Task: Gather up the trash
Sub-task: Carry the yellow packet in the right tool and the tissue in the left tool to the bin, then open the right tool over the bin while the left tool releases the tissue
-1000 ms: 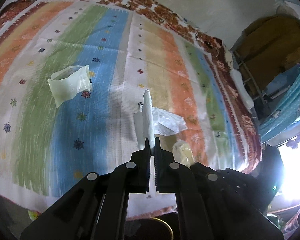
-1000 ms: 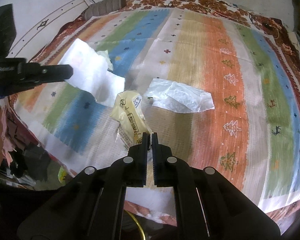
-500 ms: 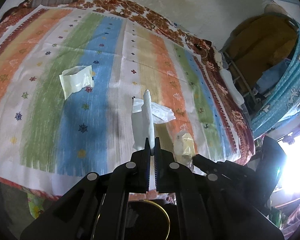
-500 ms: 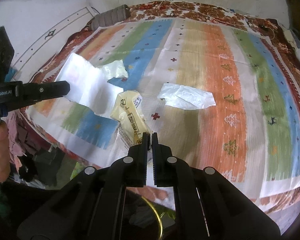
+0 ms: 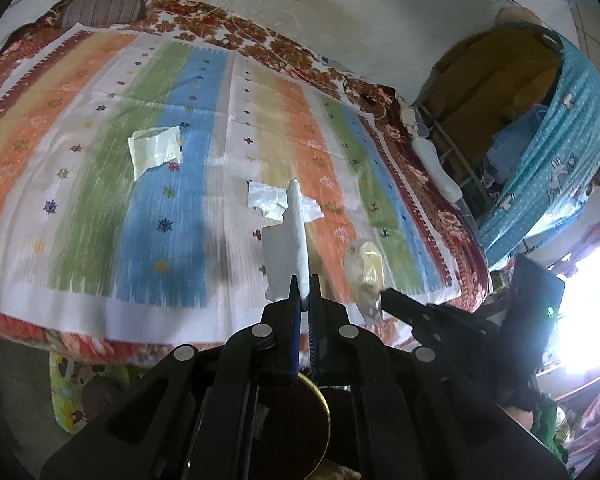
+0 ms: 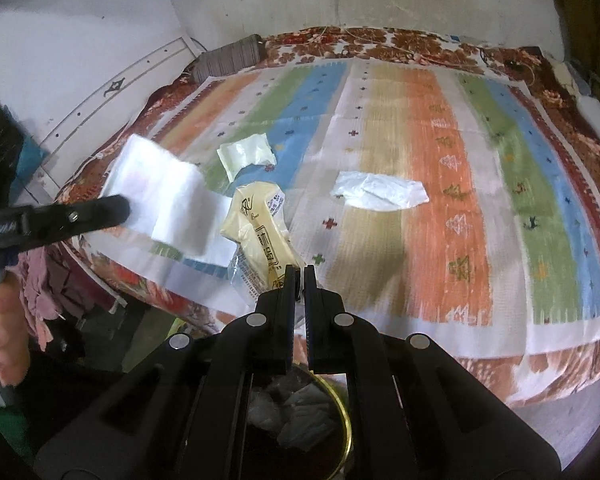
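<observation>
My left gripper (image 5: 305,281) is shut on a white sheet of paper (image 5: 286,252), which stands up edge-on from its jaws. My right gripper (image 6: 299,272) is shut on a crumpled yellow printed wrapper (image 6: 260,232). Both hang over the near edge of the striped bedspread (image 5: 80,200). Each wrist view shows the other gripper: the right gripper (image 5: 385,295) with the wrapper (image 5: 365,268), the left gripper (image 6: 124,209) with the paper (image 6: 168,200). On the bedspread lie a pale plastic bag (image 5: 156,152) (image 6: 246,154) and a clear plastic wrapper (image 5: 274,200) (image 6: 380,196).
A dark bin with a gold rim (image 6: 346,412) (image 5: 325,408) sits right below both grippers, with crumpled trash inside. A hand (image 6: 4,344) holds the left gripper's handle. A grey striped pillow (image 5: 104,6) lies at the bed's far end. A blue-covered rack (image 5: 540,152) stands on the right.
Both grippers have drawn back from the bed and risen, each keeping its piece. The bed's near edge and the bin's gold rim have come into view beneath them.
</observation>
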`<act>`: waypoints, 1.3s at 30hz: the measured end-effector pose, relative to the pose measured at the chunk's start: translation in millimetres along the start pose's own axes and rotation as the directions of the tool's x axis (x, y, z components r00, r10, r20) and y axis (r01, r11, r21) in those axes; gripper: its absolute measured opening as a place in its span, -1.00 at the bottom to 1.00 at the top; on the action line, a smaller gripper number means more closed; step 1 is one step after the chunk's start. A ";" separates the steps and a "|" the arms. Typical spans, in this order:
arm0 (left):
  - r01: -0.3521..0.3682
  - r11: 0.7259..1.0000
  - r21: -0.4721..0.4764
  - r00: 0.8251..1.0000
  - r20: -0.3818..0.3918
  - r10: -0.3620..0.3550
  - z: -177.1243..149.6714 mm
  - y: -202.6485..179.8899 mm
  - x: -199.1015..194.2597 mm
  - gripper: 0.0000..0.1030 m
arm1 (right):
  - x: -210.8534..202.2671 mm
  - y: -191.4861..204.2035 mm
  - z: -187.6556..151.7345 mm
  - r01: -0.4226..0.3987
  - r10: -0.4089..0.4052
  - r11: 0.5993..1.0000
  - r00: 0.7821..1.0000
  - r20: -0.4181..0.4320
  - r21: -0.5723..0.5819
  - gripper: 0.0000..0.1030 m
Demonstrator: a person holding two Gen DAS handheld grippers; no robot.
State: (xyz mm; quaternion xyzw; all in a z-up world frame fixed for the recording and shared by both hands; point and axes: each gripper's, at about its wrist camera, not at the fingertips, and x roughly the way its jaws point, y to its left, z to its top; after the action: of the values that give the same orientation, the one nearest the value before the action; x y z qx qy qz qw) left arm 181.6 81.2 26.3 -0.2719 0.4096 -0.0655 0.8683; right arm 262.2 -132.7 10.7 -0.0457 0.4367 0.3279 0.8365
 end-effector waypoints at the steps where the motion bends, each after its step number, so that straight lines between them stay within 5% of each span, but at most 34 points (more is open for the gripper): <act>1: -0.001 1.000 0.005 1.000 0.002 0.001 -4.7 -0.6 -2.6 -0.95 | 0.1 0.3 -3.4 -0.001 0.001 1.000 1.000 -0.004 0.005 -0.93; 9: 0.017 1.000 0.018 1.000 -0.003 -0.017 -45.1 -4.6 -16.3 -0.95 | -6.5 9.3 -35.9 -0.014 0.014 1.000 1.000 -0.015 0.018 -0.93; 20: -0.064 0.998 0.025 0.997 -0.052 0.065 -94.0 -4.3 -14.6 -0.95 | -12.5 14.6 -81.4 0.004 -0.002 1.000 0.999 -0.054 0.031 -0.93; 39: -0.234 0.972 0.009 0.943 -0.243 0.229 -144.7 4.0 27.9 -0.95 | 18.6 27.3 -141.2 0.063 -0.055 0.998 0.973 -0.226 0.029 -0.93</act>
State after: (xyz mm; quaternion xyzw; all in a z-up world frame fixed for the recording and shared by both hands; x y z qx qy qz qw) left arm 91.3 14.6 -69.4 -0.2207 0.5423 0.0083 0.8106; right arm 154.8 -153.2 -84.4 -0.0804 0.5329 0.2877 0.7917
